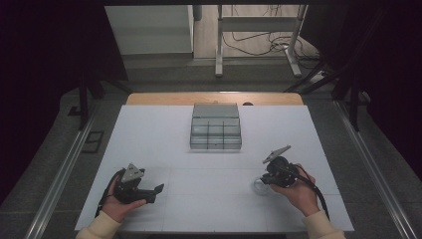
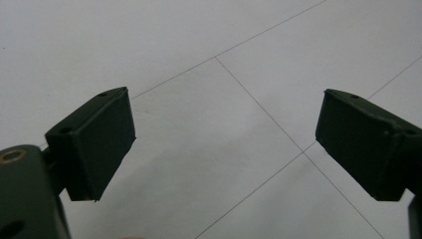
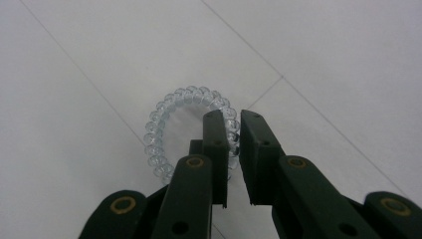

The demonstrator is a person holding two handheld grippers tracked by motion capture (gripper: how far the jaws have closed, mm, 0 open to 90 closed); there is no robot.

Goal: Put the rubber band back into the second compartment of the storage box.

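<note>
Counter (image 1: 209, 199): white, thin grey grid lines. Coil hair tie (image 3: 171, 107): clear, glassy. Both claws, left (image 2: 226, 149) and right (image 3: 234, 149): black, brass-coloured rivets. Tiered organiser (image 1: 215, 127) near far edge: translucent grey. Sleeves (image 1: 102, 230): cream.

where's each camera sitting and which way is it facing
High view: above the person's side, looking forward and down on the white table; both hands, left gripper, clear drawer box.
Left gripper view: rides the left gripper, facing bare tabletop; fingers wide apart.
Right gripper view: rides the right gripper, fingers pinching a clear coil hair tie.
Shared: the hair tie also shows from above.
</note>
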